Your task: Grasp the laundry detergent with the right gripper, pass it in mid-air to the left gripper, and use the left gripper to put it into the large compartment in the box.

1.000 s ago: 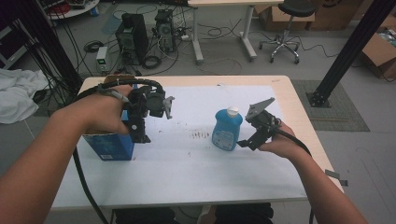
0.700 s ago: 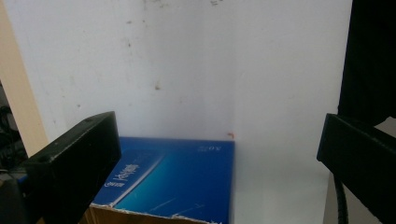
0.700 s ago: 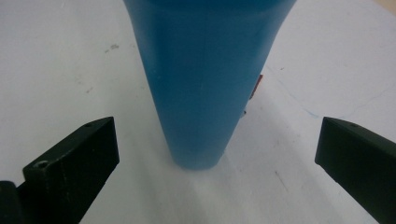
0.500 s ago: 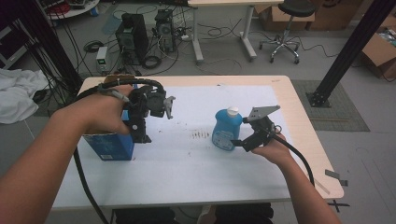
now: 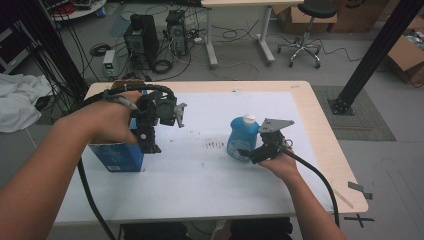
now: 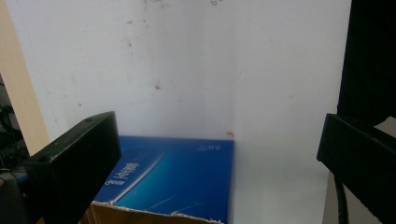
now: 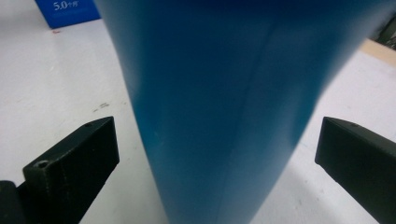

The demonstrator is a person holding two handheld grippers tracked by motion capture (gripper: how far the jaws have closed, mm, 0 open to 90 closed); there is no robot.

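The blue bottle (image 5: pixel 242 138) with its white cap stands upright on the white sheet that covers the tabletop (image 5: pixel 320 125), right of the middle. The right tongs (image 5: pixel 247 152) sit low at the bottle's base on its right-hand side, held by the person's right hand (image 5: pixel 278 161), with the grey three-cornered plate on top and the cable trailing off toward the near edge. In the right gripper view the bottle's blue body (image 7: pixel 224 102) rises between the two black jaws, which stand wide apart with a gap on either side of it, so these tongs are open around the bottle and not pressing it.

On the left side of the tabletop a blue box (image 5: pixel 116 156) rests on the white sheet. The left tongs (image 5: pixel 149 145) hang over its right end, pointing downward, gripped by the left hand (image 5: pixel 107 122). In the left gripper view the box's blue top (image 6: pixel 173 175) with white lettering lies below and between the jaws, nearer the left one; the jaws are spread wide and hold nothing. A torn brown cardboard edge shows at the box's near side. A few small dark marks dot the sheet between box and bottle
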